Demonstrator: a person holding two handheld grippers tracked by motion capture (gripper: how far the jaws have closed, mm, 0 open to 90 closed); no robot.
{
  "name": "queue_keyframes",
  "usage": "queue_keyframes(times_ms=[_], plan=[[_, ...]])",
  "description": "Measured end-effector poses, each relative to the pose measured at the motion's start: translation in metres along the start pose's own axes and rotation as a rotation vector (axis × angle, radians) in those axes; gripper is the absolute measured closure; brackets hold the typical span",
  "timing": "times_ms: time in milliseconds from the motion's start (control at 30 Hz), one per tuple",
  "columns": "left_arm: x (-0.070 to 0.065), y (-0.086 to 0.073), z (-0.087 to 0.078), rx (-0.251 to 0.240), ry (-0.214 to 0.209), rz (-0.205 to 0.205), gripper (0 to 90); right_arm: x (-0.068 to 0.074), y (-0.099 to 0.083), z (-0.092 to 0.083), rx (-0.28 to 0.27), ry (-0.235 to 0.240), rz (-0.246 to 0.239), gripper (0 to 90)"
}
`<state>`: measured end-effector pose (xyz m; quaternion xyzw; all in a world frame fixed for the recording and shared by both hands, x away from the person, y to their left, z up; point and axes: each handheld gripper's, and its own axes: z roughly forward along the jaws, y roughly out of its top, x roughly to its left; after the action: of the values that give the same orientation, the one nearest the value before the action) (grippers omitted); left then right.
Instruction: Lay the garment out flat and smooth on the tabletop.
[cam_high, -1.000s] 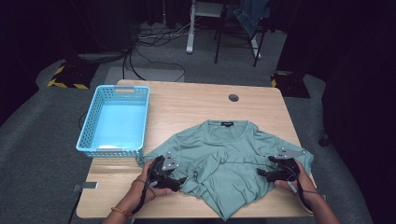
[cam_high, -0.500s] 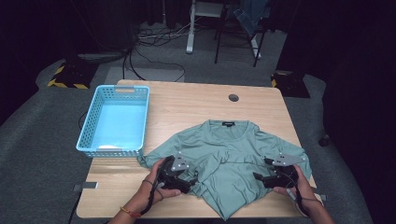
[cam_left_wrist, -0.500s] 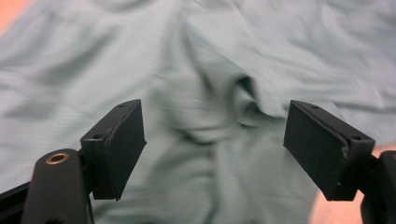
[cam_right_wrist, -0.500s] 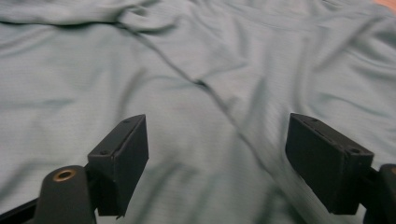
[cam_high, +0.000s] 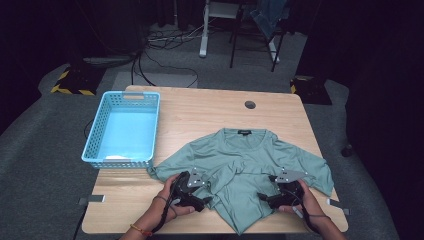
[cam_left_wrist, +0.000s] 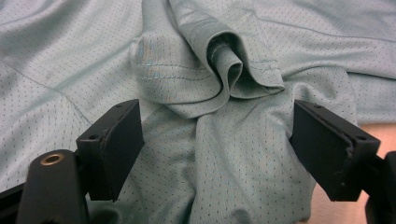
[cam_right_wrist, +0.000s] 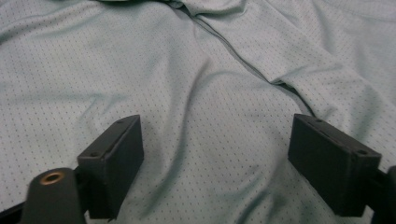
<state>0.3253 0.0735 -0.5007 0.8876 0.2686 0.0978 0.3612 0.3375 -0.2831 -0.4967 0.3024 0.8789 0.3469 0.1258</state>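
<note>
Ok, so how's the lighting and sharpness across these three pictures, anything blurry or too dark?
High view: the table is evenly lit, the room behind nearly black, the image slightly soft. Left gripper view: the green t-shirt has a sharp mesh weave, with deep shadow inside its rolled hem. Right gripper view: fabric soft-lit, far edge mildly blurred, no glare.

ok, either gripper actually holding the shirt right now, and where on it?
Nothing is held. The left gripper and right gripper both stand open over the green shirt, with cloth lying between the jaws, unpinched.
</note>
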Motion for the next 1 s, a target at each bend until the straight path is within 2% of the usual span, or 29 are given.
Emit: queue_keyframes(times_ms=[100, 300, 833, 933, 967, 1000], plan=[[0.008, 0.001, 0.001, -0.004, 0.009, -0.006, 18.7, -0.006, 0.003, 0.005, -0.005, 0.016, 0.001, 16.4], [0.024, 0.003, 0.005, -0.028, 0.016, -0.014, 18.6, -0.019, 0.015, 0.015, 0.007, 0.017, -0.003, 15.8], [0.063, 0.025, 0.026, -0.027, 0.044, -0.042, 17.5, -0.054, 0.035, 0.036, -0.007, -0.016, 0.029, 15.4], [0.067, 0.031, 0.027, 0.007, 0.052, -0.049, 17.5, -0.059, 0.039, 0.039, 0.0, -0.021, 0.035, 15.4], [0.065, 0.035, 0.026, 0.04, 0.063, -0.055, 17.4, -0.059, 0.041, 0.04, 0.001, -0.026, 0.037, 15.3], [0.062, 0.041, 0.025, 0.08, 0.093, -0.058, 17.4, -0.06, 0.042, 0.041, 0.005, -0.03, 0.043, 15.2]])
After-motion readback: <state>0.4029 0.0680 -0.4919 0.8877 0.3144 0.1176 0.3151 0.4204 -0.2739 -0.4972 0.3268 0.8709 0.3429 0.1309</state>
